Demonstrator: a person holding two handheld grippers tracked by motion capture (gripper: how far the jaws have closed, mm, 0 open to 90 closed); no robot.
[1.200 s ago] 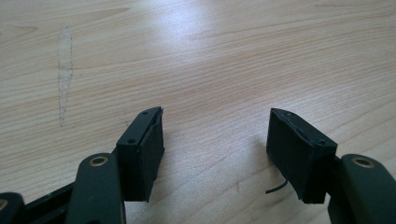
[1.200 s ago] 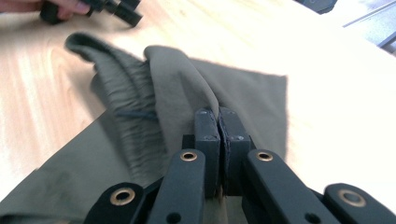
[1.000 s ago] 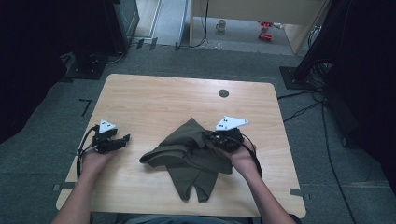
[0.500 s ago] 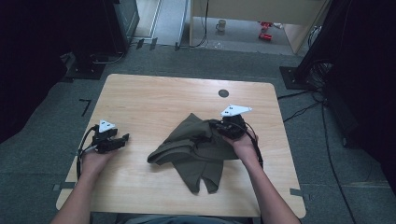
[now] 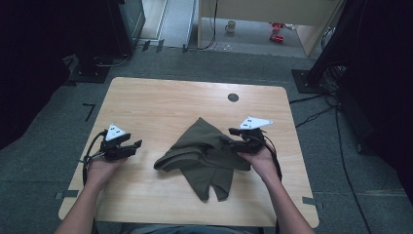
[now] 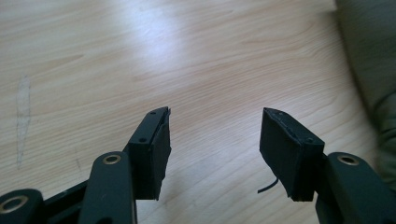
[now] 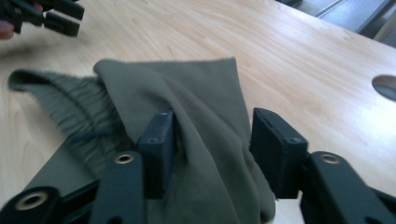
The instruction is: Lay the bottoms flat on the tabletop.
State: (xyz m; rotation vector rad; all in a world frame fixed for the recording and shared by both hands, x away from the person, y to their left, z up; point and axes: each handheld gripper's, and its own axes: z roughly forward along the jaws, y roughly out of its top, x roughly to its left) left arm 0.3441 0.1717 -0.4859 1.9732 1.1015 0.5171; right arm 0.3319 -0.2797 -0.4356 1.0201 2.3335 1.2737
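1. A pale wooden table [image 5: 160,105] stands on grey carpet in a dim room, with dark equipment stands at 10 and 2 o'clock and a mug [image 5: 229,26] on the floor at 12 o'clock beyond it.
2. A round dark hole [image 5: 233,97] marks the tabletop toward 1 o'clock from its middle.
3. An olive-green cloth [image 5: 204,151] lies crumpled just right of the table's centre, one corner peaking toward 12 o'clock and two loose ends trailing toward 6 o'clock.
4. In the right gripper view, a ribbed band of the cloth runs along its far left fold.
5. The right gripper [image 5: 230,142], held in the person's right hand [image 5: 260,161], sits at the cloth's 3 o'clock edge, pointing toward 9 o'clock.
6. Its jaws stand apart, a raised ridge of the cloth rising between them; the left jaw touches the fabric, while the right jaw shows a gap beside it.
7. The left gripper [image 5: 132,147], in the left hand [image 5: 100,168], rests at 9 o'clock from the cloth, well apart from it.
8. Its jaws are spread wide over bare wood, nothing between them; the cloth's edge shows at the far right of the left gripper view.
9. Black cables [image 5: 89,151] loop from each gripper back toward the wrists.
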